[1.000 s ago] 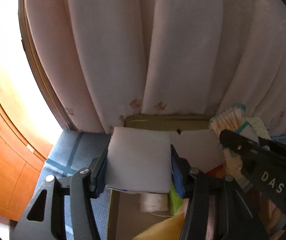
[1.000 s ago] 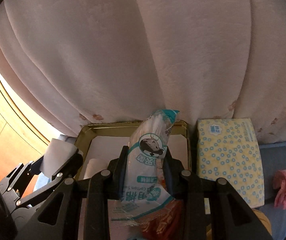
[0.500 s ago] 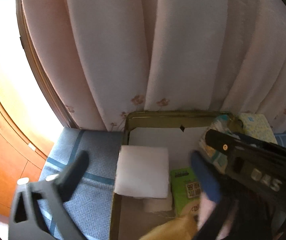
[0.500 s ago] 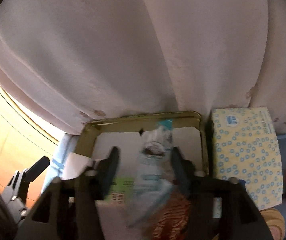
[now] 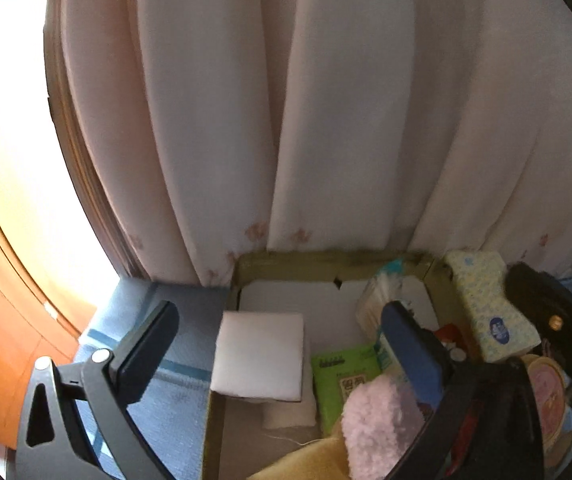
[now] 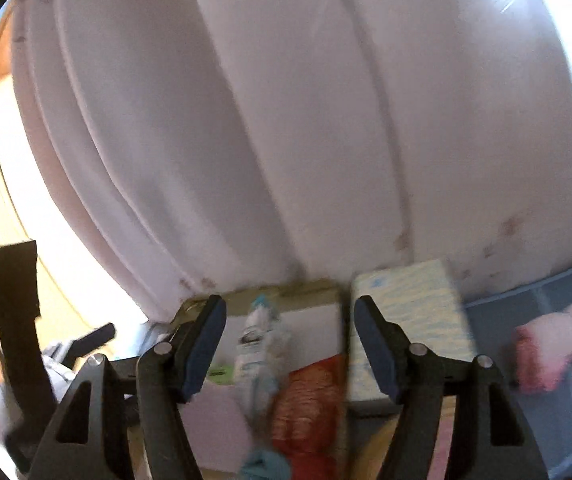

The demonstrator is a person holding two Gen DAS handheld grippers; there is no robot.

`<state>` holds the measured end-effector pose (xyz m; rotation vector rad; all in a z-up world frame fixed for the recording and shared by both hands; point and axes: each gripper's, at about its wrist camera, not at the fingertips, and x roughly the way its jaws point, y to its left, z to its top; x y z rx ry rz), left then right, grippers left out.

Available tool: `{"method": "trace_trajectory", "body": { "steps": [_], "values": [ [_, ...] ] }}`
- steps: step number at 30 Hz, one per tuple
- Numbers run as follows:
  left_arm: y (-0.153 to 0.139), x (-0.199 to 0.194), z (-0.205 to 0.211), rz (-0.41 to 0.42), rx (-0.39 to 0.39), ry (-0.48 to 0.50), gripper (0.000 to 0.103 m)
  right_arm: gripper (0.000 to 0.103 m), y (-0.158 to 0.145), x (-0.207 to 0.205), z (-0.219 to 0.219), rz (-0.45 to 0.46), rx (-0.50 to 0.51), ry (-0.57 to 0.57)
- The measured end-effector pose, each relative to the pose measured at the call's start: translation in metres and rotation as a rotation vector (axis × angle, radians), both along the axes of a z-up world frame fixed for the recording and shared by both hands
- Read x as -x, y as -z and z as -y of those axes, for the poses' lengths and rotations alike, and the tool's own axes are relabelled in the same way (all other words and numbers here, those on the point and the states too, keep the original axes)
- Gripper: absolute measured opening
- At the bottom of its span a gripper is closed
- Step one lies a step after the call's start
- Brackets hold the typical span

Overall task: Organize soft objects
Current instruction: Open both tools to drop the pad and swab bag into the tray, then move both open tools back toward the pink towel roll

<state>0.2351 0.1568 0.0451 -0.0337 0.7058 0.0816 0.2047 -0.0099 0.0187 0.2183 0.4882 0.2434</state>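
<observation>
Left gripper [image 5: 274,344] open, white pad [image 5: 260,354] between, untouched.

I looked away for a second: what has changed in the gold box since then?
The left gripper let go of the white square pad, now lying in the gold box, jaws wide. The right gripper released the cotton-swab packet; its jaws are opening and pulling back. The dotted tissue pack stayed beside the box.

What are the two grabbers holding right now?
Nothing. The left gripper is wide open, with the white pad lying free in the box. The right gripper is opening, clear of the cotton swab bag.
</observation>
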Motion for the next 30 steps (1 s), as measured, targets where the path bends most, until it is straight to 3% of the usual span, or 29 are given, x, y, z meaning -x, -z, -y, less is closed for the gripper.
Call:
{"method": "trace_trajectory", "body": {
  "steps": [6, 12, 20, 30],
  "values": [
    [-0.018, 0.024, -0.005, 0.148, -0.003, -0.05, 0.103, 0.077, -0.008, 0.06, 0.027, 0.25, 0.113, 0.169],
    [-0.02, 0.037, -0.016, 0.215, 0.125, -0.032, 0.103, 0.081, -0.002, 0.084, 0.03, 0.374, 0.138, 0.231],
    [-0.026, 0.062, -0.026, 0.332, 0.185, -0.086, 0.103, 0.081, 0.008, 0.088, 0.03, 0.401, 0.188, 0.217],
    [-0.024, 0.087, -0.012, 0.45, 0.139, -0.105, 0.103, 0.081, 0.014, 0.096, 0.032, 0.38, 0.237, 0.192]
  ]
}}
